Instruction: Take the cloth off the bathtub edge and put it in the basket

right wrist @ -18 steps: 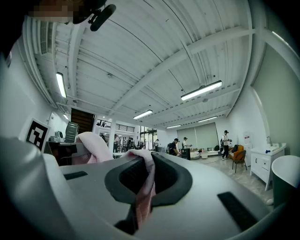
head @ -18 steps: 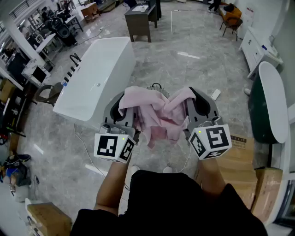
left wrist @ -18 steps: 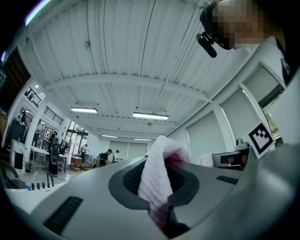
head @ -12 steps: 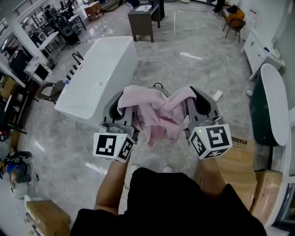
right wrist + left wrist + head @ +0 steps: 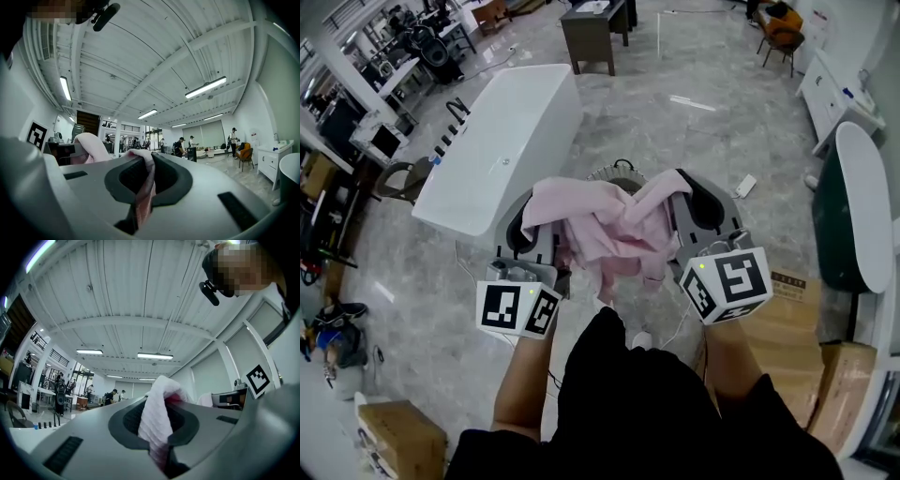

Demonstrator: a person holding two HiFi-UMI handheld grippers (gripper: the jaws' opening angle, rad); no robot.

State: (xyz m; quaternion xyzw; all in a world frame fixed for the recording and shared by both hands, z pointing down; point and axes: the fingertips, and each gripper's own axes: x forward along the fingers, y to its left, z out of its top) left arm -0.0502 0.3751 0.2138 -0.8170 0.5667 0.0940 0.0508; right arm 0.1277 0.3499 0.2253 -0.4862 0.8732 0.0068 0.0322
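my left claw [image 5: 532,208] and right claw [image 5: 692,197] are each pinching a fold of the pink cloth [image 5: 600,223], so it is hanging bunched clear of the floor [image 5: 722,141], away from the white bathtub [image 5: 502,150], over what is likely the basket rim [image 5: 613,172].

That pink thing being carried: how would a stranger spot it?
Start at the long white bathtub on the grey marble floor. Closer to the camera, the grey left claw and right claw each pinch a crumpled pink cloth slung between them. It is the only soft pink thing among hard white and grey surfaces.
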